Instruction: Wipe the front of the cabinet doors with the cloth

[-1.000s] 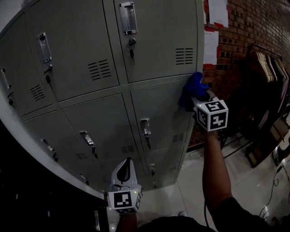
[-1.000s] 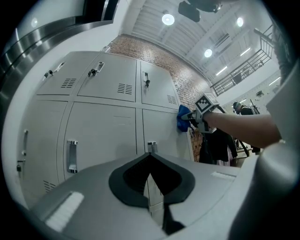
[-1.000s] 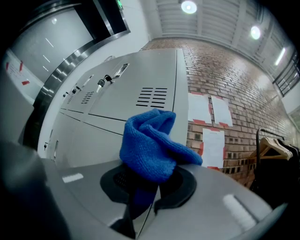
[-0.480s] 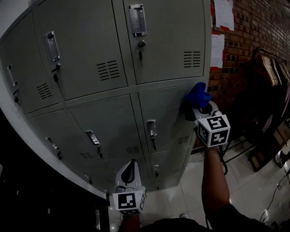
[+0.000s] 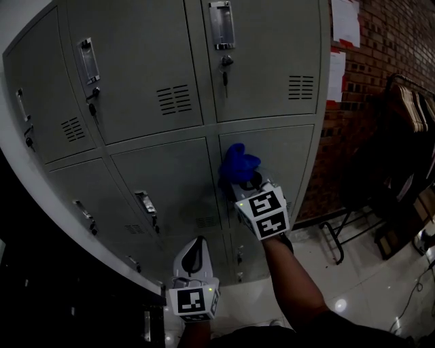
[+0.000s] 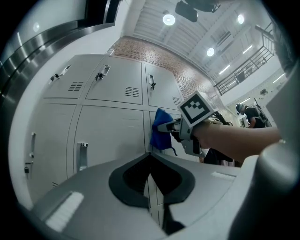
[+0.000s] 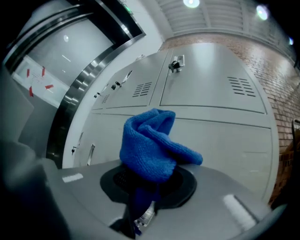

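A grey metal cabinet [image 5: 156, 61] with several doors [image 5: 289, 153] fills the head view. A bunched blue cloth [image 5: 238, 162] presses on the middle-row right door near its left seam. My right gripper [image 5: 246, 182] is shut on the cloth, the marker cube [image 5: 263, 213] just below. In the right gripper view the cloth [image 7: 151, 143] bulges out of the shut jaws and hides the fingertips. My left gripper [image 5: 192, 260] hangs low by the bottom doors, shut and empty. From the left gripper view, the cloth [image 6: 161, 130] and right gripper [image 6: 171, 127] show against the door.
Handles [image 5: 221, 24] and keys [image 5: 225, 73] stick out of the doors. A brick wall [image 5: 380, 47] with pinned papers [image 5: 345, 20] stands right of the cabinet. A rack of hangers [image 5: 411, 112] and a black frame [image 5: 338, 238] stand on the tiled floor [image 5: 360, 285].
My right gripper has slid the cloth leftward across the middle-row right door, from its right edge to its left seam. The left gripper has stayed low and shut.
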The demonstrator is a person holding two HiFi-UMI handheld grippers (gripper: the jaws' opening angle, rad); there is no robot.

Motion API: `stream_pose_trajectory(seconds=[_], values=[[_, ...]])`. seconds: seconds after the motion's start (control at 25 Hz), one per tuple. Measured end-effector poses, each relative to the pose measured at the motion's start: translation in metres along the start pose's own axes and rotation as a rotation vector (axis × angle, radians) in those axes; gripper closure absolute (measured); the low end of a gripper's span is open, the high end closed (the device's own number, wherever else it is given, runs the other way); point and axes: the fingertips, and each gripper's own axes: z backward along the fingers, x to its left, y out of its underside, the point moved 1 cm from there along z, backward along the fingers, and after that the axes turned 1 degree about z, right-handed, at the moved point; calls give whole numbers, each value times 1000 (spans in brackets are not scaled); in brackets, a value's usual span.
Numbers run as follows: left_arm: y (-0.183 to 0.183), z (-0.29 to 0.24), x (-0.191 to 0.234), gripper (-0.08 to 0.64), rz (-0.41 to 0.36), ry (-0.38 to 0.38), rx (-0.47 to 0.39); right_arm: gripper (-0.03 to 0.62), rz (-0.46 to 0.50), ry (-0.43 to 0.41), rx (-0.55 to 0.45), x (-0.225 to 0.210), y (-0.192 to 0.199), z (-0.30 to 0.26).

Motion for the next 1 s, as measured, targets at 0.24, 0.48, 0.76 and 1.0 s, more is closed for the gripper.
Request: stream_pose_trajectory(seconds=[0.24, 0.48, 0.76, 1.0], values=[[13, -3, 12, 543, -5, -14, 28, 515, 64, 56, 50, 2, 6, -16], [19, 0, 14, 544, -1, -12, 45, 515, 43, 109, 62, -22, 15, -2], [31, -2, 8, 544, 3, 3, 77, 515, 62, 196, 82, -81, 26, 26], [33, -9, 0, 543, 10, 15, 74, 515, 36, 295, 102, -144, 47, 59]])
